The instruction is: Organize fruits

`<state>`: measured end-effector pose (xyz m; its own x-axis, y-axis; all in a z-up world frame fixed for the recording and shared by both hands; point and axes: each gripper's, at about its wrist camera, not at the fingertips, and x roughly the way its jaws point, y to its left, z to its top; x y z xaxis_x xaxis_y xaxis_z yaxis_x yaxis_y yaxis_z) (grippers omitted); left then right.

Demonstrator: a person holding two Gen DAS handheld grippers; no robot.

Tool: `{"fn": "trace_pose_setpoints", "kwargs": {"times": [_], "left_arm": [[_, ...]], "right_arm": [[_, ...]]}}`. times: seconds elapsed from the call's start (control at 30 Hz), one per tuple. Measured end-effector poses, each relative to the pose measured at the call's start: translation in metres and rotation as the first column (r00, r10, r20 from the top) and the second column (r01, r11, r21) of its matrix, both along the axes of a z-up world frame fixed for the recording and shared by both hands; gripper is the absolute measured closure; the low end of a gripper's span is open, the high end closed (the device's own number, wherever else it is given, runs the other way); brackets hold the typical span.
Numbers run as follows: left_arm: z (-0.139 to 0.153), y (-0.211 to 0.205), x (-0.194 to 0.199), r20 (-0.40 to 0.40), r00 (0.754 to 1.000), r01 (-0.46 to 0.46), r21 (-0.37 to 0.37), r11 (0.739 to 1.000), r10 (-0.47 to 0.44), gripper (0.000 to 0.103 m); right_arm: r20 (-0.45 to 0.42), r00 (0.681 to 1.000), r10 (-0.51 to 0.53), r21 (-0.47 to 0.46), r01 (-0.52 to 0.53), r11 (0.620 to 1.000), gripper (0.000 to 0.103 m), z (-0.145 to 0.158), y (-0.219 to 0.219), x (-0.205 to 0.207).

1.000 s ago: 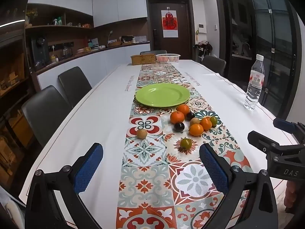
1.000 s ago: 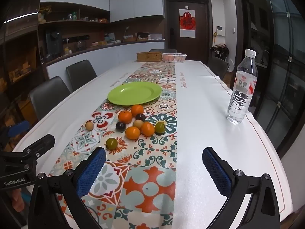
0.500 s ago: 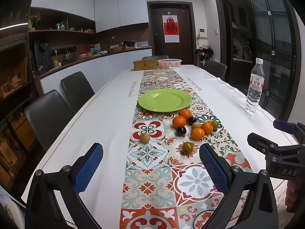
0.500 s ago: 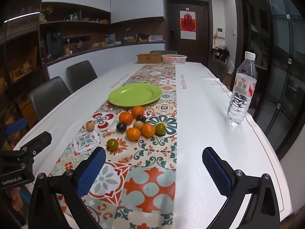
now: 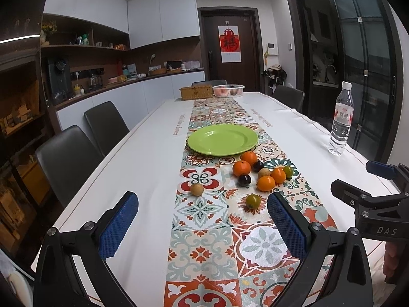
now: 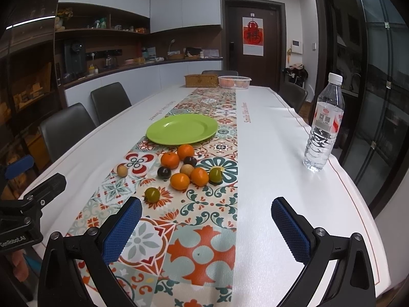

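While both grippers gape empty, I note the olive-green round fruit [image 5: 252, 201] lies nearest my left gripper [image 5: 202, 226], short of the flat green plate [image 5: 222, 140].

White table [image 5: 143, 158] carries a patterned runner [image 5: 204, 212] and water bottle [image 5: 341, 124].

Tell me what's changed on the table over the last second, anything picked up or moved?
Nothing was picked up or let go. Only the left gripper tilted up a little, so the fruits and green plate sit lower in its view. The right gripper barely shifted. Both stay open and empty, the fruits lie where they were on the runner, and the plate is bare.
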<state>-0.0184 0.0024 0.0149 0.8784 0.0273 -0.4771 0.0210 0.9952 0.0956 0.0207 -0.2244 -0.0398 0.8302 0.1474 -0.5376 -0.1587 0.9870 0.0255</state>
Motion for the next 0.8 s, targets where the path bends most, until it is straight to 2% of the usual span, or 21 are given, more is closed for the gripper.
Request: {"fn": "trace_pose_setpoints", "kwargs": {"times": [0.8], "left_arm": [[0.0014,0.0006,-0.0014,0.008,1.0,-0.001,0.003,1.0,0.001,0.0]], "right_arm": [[0.009,1.0,0.0,-0.004,0.0,1.0,0.001,0.0005,0.0005,-0.0007]]}}
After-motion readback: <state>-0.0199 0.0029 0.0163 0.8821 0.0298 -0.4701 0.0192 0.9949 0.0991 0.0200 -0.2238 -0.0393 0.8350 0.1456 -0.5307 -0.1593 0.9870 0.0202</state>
